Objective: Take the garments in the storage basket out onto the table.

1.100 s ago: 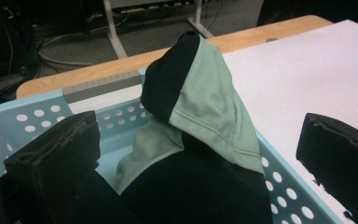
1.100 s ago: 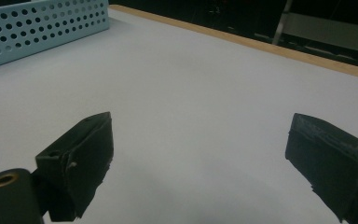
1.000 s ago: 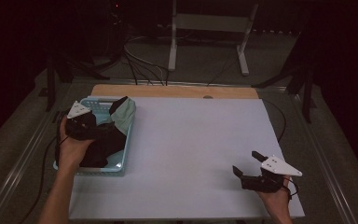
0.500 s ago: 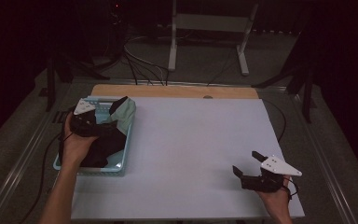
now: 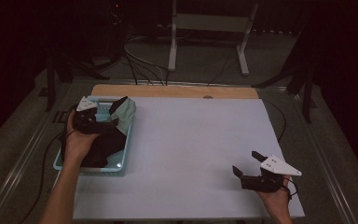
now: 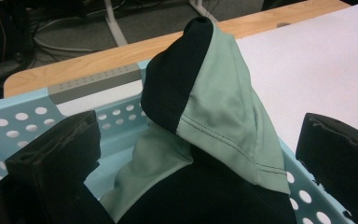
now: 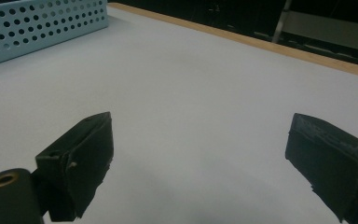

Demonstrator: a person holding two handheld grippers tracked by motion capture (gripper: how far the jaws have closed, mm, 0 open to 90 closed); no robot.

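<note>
A light blue perforated basket [image 5: 126, 151] stands at the table's left side and holds a black and mint green garment [image 5: 126, 113]. The garment [image 6: 223, 112] bunches up into a peak over the basket's far rim [image 6: 23, 114]. My left gripper [image 5: 108, 112] hovers over the basket, open, its jaws set wide on either side of the garment without closing on it. Near the front right corner of the white table [image 5: 200, 140], my right gripper [image 5: 245, 164] rests open with nothing between its jaws [image 7: 200, 163].
The basket's side wall [image 7: 37, 23] lies far off to the left in the right gripper view. A wooden strip [image 5: 168, 91] runs along the table's far edge. Cables and a metal stand [image 5: 205, 32] sit on the floor beyond.
My left gripper has shifted slightly toward the far end of the basket, over the garment. The right gripper has stayed where it was.
</note>
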